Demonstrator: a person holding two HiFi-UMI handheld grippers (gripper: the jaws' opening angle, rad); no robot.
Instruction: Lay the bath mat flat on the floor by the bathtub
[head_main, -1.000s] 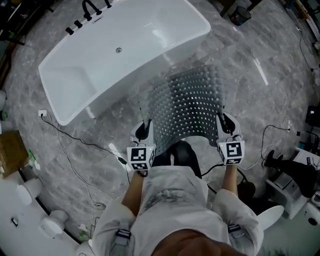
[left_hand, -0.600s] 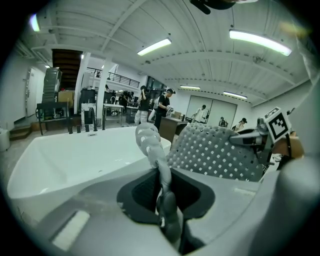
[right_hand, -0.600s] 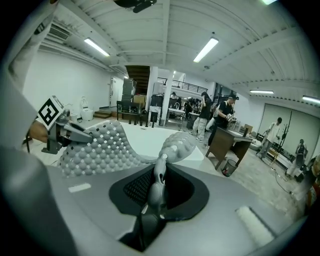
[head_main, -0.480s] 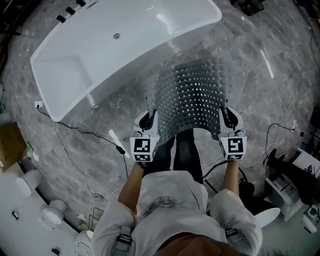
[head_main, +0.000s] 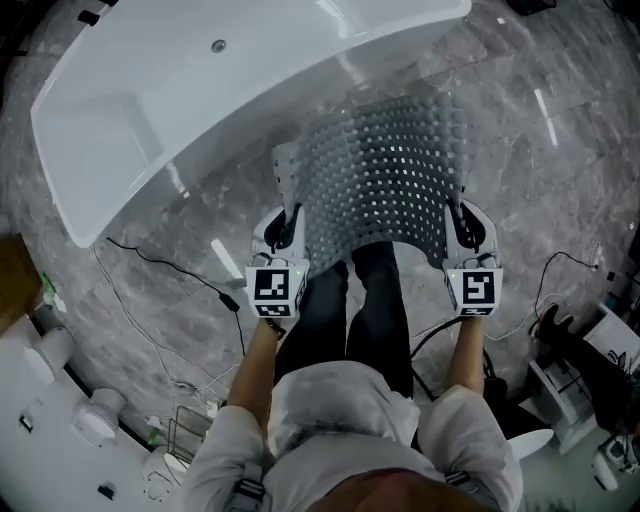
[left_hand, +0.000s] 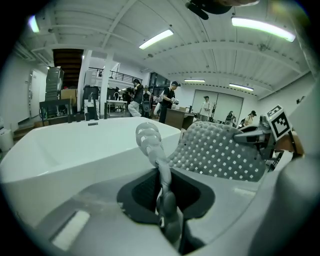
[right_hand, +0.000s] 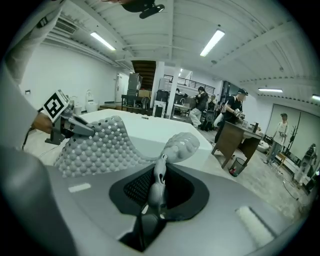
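Grey marble floor (head_main: 560, 180), white bathtub (head_main: 150, 110), trailing cable (head_main: 175, 270), ceiling strip lights (right_hand: 212, 42)

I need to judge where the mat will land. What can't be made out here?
Floor beneath the bath mat: head view, the mat covers it.
Bathtub far rim: head view, cut off by the top edge.
Mat's height above the floor: no view shows it side-on.

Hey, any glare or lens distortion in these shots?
Head view: fisheye bows the bathtub rim, and light streaks glare off the glossy floor. Left gripper view: dark corners, ceiling lights blown out. Right gripper view: same vignette, pinched bath mat edge soft.
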